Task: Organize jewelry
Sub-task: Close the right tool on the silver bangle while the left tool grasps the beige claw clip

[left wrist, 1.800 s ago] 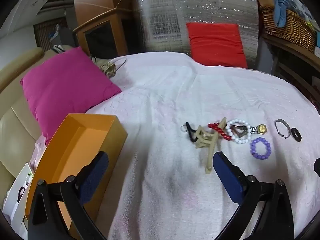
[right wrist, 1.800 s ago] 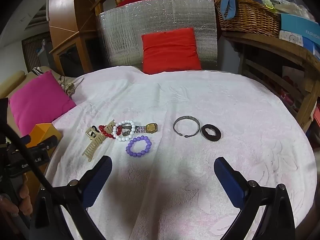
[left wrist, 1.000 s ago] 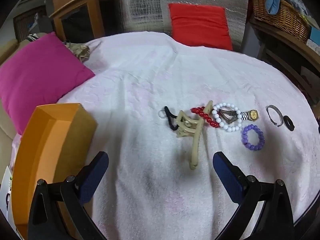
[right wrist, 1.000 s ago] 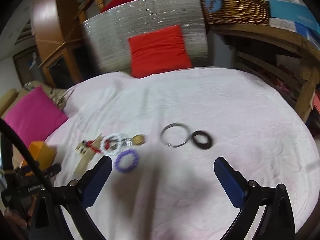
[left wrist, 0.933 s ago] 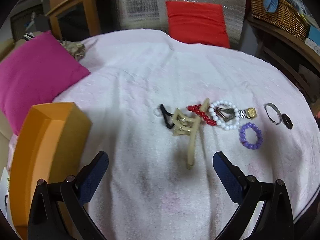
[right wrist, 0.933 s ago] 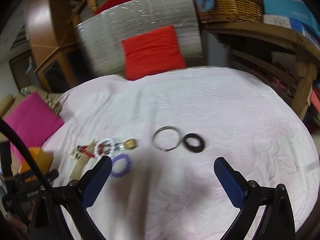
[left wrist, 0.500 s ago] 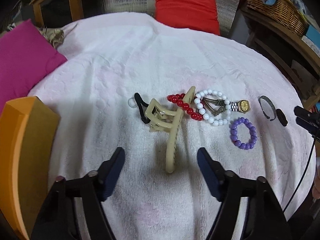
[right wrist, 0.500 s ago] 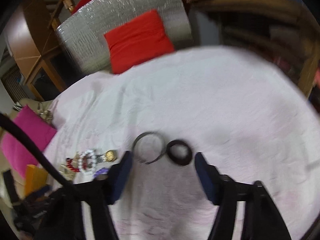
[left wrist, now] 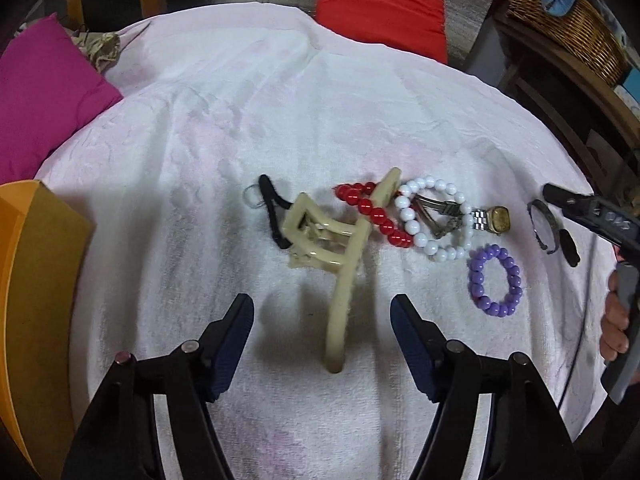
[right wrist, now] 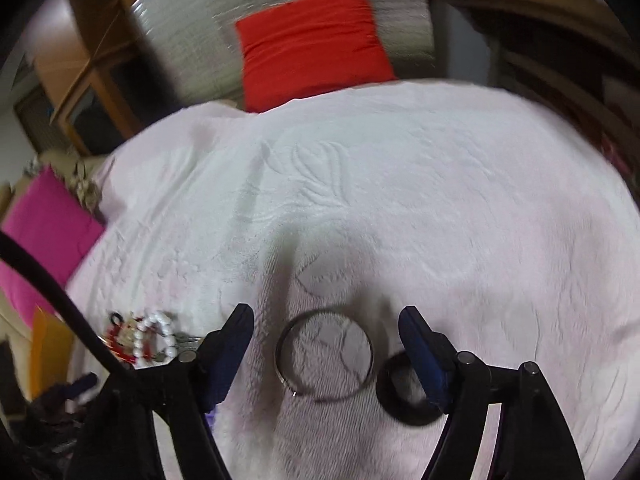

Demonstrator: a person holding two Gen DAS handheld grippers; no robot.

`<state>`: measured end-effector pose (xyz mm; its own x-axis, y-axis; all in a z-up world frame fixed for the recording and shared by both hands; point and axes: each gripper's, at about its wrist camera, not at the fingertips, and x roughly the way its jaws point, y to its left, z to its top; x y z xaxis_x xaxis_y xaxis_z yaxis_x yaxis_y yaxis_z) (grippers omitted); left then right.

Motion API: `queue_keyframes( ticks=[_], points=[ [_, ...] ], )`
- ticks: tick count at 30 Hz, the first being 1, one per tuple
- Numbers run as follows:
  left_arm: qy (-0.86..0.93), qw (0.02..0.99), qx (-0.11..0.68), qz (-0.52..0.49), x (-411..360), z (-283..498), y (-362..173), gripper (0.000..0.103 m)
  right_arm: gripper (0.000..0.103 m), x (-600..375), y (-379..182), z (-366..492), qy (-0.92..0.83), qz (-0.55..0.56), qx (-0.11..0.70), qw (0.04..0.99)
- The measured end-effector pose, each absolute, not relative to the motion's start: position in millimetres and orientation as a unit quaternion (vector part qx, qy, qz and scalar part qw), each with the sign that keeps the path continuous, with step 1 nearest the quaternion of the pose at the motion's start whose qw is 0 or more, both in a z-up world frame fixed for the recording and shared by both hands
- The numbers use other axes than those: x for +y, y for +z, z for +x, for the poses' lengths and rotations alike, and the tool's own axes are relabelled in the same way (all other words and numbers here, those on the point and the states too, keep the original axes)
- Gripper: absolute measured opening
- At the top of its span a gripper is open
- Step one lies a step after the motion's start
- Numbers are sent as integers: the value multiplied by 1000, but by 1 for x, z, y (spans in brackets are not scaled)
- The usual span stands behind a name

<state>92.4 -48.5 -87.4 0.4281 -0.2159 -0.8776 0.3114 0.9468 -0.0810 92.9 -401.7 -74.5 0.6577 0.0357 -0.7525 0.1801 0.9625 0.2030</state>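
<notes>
Between the spread blue fingers of the left gripper (left wrist: pixel 322 338), a beige hair claw clip (left wrist: pixel 340 248) lies on a white embossed cloth (left wrist: pixel 224 120), its long arm reaching back toward the tool while neither pad touches it. Ahead of the fingertips and slightly right, a red bead bracelet (left wrist: pixel 376 216) sits partly under the clip, with a white bead bracelet (left wrist: pixel 434 222) just beside it overlapping a gold-faced wristwatch (left wrist: pixel 498 220). A purple bead bracelet (left wrist: pixel 496 280) lies to the right of the right finger, apart from the others. A black hair tie (left wrist: pixel 272 216) rests ahead and left, touching the clip's base. An orange box (left wrist: pixel 36 280) stands far left of the tool.

At the right gripper (right wrist: pixel 326 352), the jaws have just been opening wider and stand apart over a thin metal bangle (right wrist: pixel 324 354), which lies flat on the cloth between the fingers, gripped by neither. A black ring-shaped band (right wrist: pixel 404 400) lies just beside the bangle, partly hidden behind the right finger (right wrist: pixel 420 354). The bead cluster shows blurred off to the left of the left finger. A person's hand (left wrist: pixel 614 320) on the right tool's handle shows at the left camera's right edge. Beyond the cloth, a red cushion (right wrist: pixel 312 40) leans against a silver panel (right wrist: pixel 192 20), and a pink cushion (left wrist: pixel 44 92) sits far left.
</notes>
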Motion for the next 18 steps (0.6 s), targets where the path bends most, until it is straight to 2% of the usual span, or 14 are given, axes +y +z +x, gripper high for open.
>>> queue_keyframes(
  ticks=[4, 9, 10, 12, 18],
  points=[
    [-178, 832, 525, 31, -52, 95, -94, 38, 78, -396, -92, 105, -40, 94, 445, 890],
    [-193, 826, 530, 4, -45, 96, -100, 16, 78, -387, -99, 103, -60, 50, 459, 885],
    [-194, 826, 529, 1, -43, 96, -100, 12, 74, -385, -99, 101, -63, 45, 458, 886],
    [-202, 829, 522, -7, -39, 96, -97, 11, 65, -383, -99, 97, -64, 40, 454, 888],
    [-205, 851, 483, 22, -41, 86, -76, 10, 64, -383, -95, 85, -67, 56, 454, 887]
  ],
)
